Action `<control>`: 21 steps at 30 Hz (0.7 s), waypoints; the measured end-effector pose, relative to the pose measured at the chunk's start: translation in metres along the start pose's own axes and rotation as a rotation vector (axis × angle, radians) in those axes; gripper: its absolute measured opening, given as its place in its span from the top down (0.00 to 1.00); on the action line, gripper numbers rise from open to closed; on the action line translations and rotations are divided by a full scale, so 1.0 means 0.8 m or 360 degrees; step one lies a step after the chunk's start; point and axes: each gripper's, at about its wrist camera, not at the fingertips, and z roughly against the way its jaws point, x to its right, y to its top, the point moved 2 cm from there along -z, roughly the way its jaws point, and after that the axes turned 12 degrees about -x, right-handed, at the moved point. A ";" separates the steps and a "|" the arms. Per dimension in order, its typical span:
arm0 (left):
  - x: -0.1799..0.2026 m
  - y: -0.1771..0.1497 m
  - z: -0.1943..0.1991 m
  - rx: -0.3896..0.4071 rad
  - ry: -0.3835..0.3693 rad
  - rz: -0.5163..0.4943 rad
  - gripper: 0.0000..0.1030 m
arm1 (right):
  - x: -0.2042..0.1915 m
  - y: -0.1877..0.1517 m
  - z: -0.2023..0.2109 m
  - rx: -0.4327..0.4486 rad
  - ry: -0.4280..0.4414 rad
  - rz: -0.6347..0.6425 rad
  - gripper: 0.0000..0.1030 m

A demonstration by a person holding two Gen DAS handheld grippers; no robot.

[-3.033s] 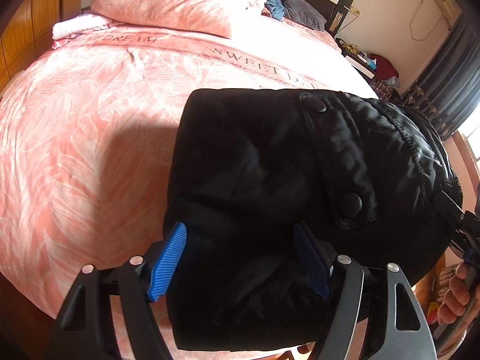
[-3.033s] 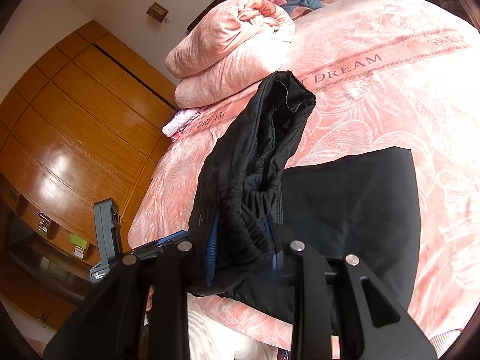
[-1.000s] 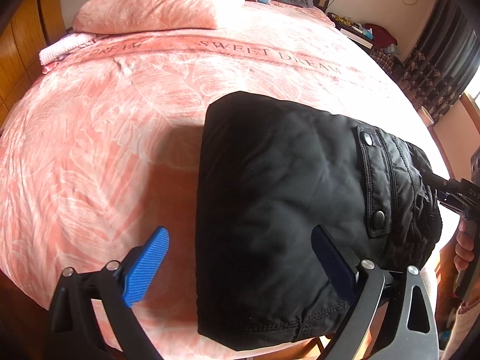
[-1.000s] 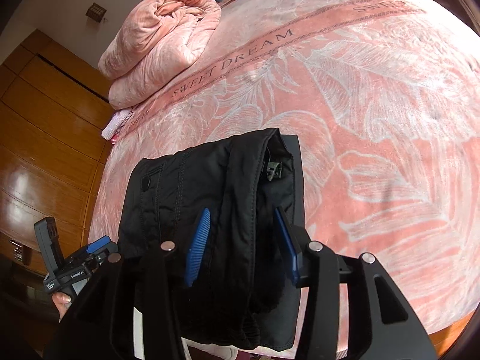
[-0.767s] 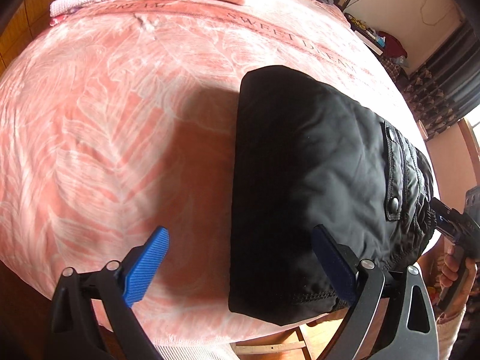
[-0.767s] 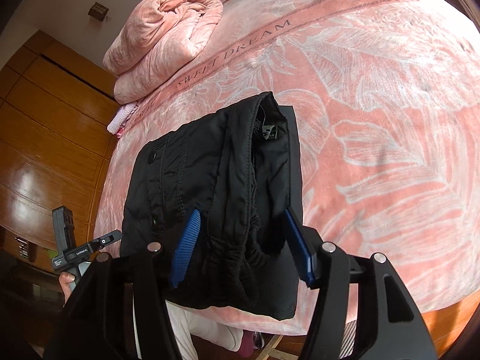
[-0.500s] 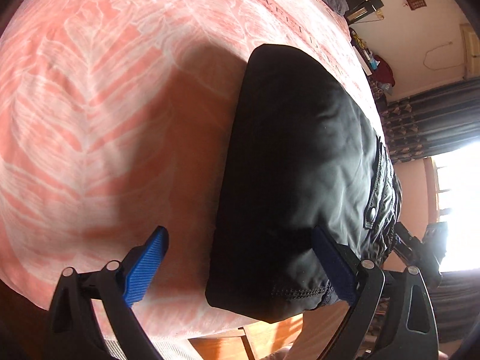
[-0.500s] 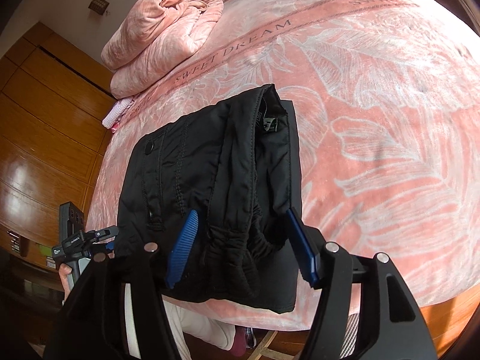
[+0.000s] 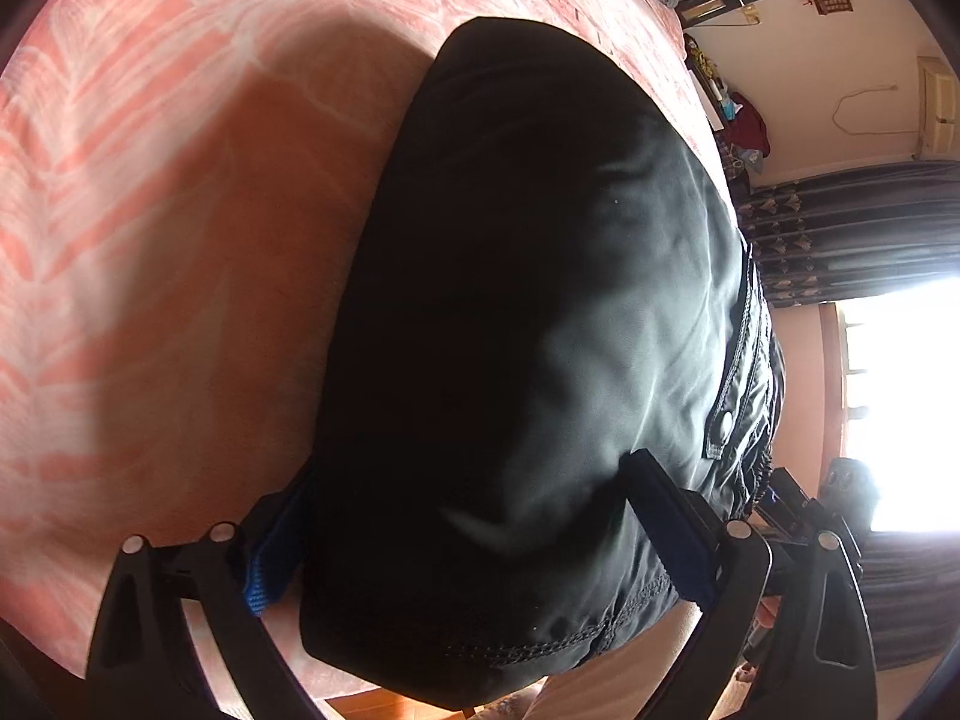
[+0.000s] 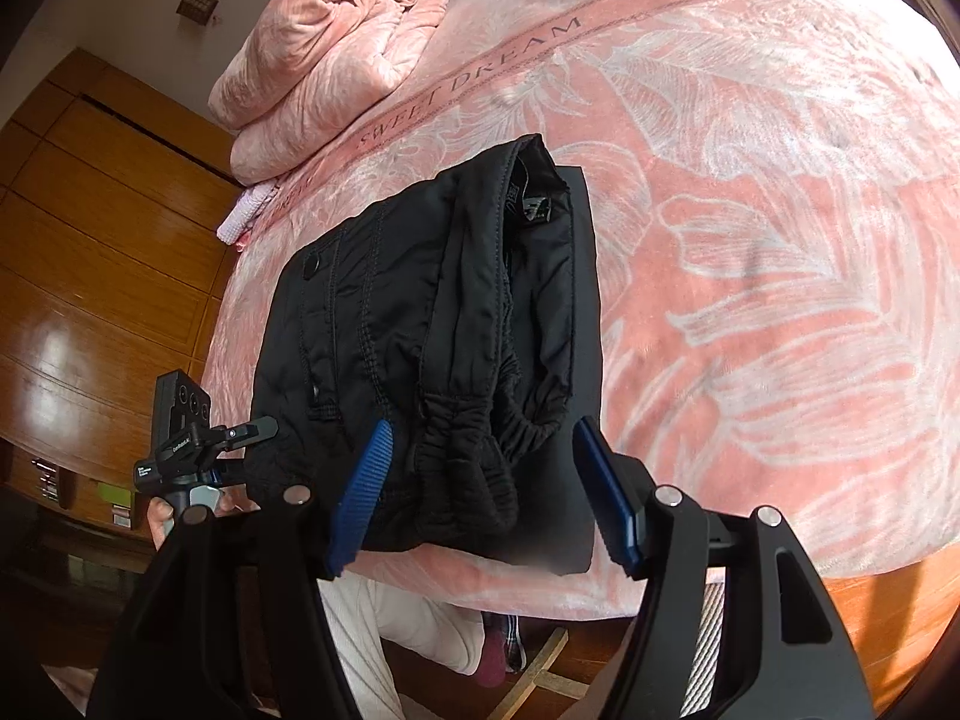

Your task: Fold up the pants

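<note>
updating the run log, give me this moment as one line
pants: folded on bed | left gripper: open, straddling pants edge | right gripper: open at waistband

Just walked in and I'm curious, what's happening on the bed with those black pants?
A person holding a gripper in each hand is folding black pants on a pink bedspread. The pants lie in a folded bundle near the bed's edge. The right gripper is open, its blue pads either side of the elastic waistband without clamping it. The left gripper straddles the other end of the bundle, jaws wide; the pants bulge between its pads, and whether they press the cloth cannot be told.
</note>
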 end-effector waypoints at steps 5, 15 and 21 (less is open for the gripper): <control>0.004 0.006 -0.008 -0.0023 0.0028 -0.0009 0.03 | -0.005 -0.021 -0.020 -0.0081 0.0033 0.0057 0.62; 0.029 -0.002 0.005 0.0012 0.0118 -0.0106 0.13 | -0.008 -0.025 0.017 -0.0003 0.0144 0.0038 0.79; 0.023 0.006 -0.005 -0.0026 0.0145 -0.0088 0.09 | 0.016 -0.028 -0.021 -0.0129 0.0090 -0.0064 0.74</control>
